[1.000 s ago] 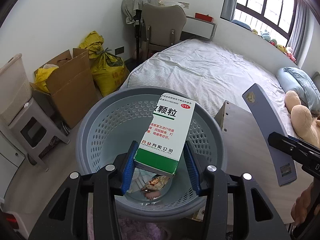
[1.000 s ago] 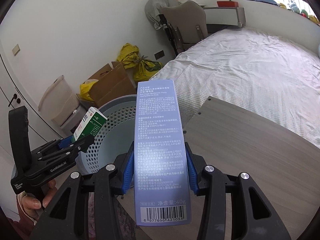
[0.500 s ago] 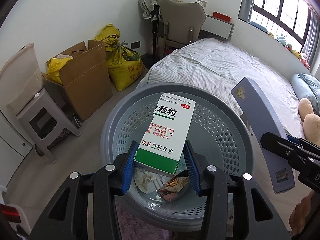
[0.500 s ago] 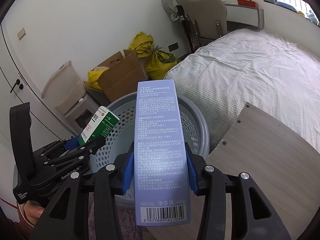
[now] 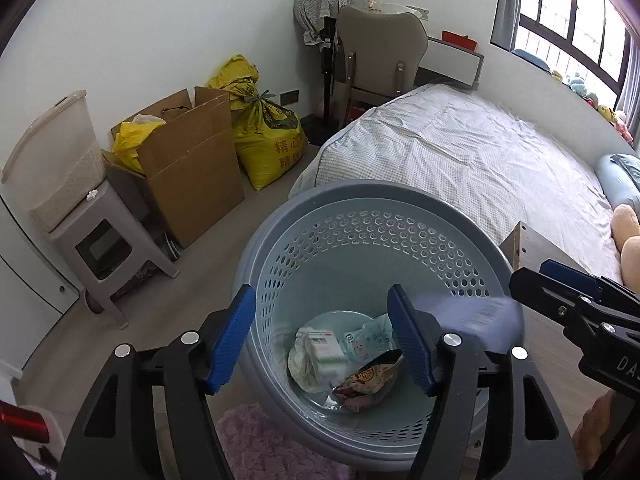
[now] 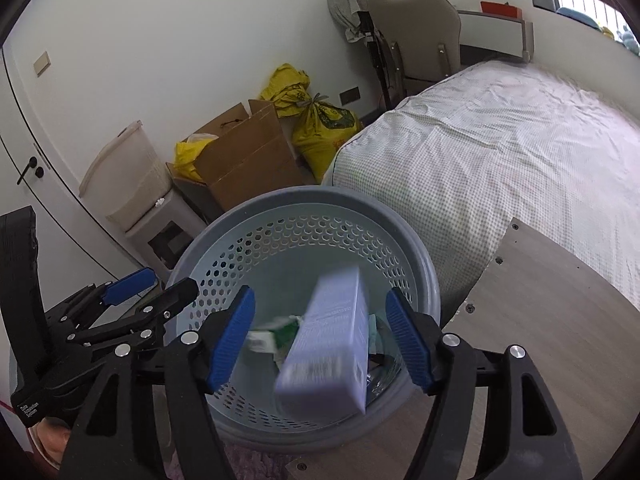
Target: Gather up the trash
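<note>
A round grey-blue perforated basket (image 5: 436, 208) stands on the floor; it also shows in the right wrist view (image 6: 420, 256). My left gripper (image 5: 322, 340) is open and empty above it. My right gripper (image 6: 320, 338) is open too. A tall lilac box (image 6: 332, 344) is blurred and falling between its jaws into the basket; it shows as a blur in the left wrist view (image 5: 476, 316). The green and white medicine box (image 6: 274, 338) is falling beside it. Wrappers and tissue (image 5: 348, 364) lie at the basket's bottom.
A bed (image 5: 480, 152) lies to the right, a wooden table (image 6: 560, 320) beside the basket. A cardboard box (image 5: 188, 168), yellow sacks (image 5: 264, 136) and a grey stool with a bin (image 5: 92, 236) stand along the wall. A chair (image 5: 380, 52) stands behind.
Both grippers have opened over the basket. The green and white box has left my left gripper and the lilac box has left my right gripper; both are dropping into the basket.
</note>
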